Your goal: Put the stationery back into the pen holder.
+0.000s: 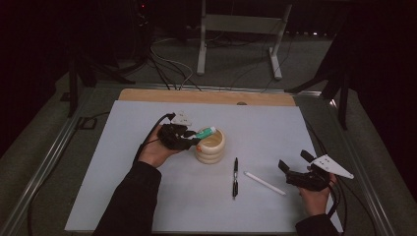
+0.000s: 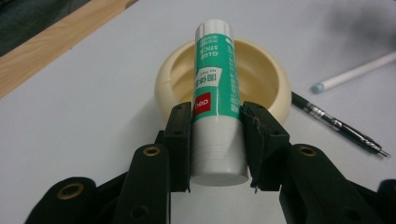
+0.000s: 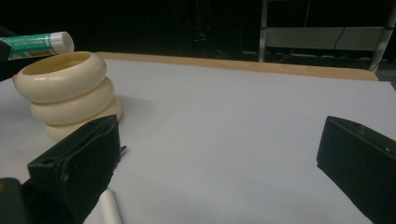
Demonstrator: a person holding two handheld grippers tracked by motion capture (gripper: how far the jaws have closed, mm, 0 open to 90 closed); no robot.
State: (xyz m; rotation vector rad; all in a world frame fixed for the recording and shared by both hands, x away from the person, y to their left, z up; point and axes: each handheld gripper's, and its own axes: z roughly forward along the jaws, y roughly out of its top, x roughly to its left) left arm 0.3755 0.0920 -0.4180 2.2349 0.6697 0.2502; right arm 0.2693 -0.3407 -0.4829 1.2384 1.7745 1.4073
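Observation:
A green and white glue stick (image 2: 215,93) is clamped between the jaws of my left gripper (image 2: 215,140). It lies roughly level with its cap out over the mouth of a cream ribbed holder (image 2: 261,79). From the high view the left gripper (image 1: 189,138) sits just left of the holder (image 1: 210,146), with the glue stick (image 1: 205,132) over its rim. My right gripper (image 1: 294,166) rests near the table's right front, jaws wide apart and nothing between them. The right gripper view shows the holder (image 3: 70,95) at far left and the glue stick (image 3: 37,44) above it.
A black pen (image 1: 235,177) and a white pen (image 1: 264,183) lie on the white sheet (image 1: 147,196) between the two hands. A wooden strip (image 1: 206,96) runs along the sheet's far edge. Metal rails border the table; a stand and cables are on the floor beyond.

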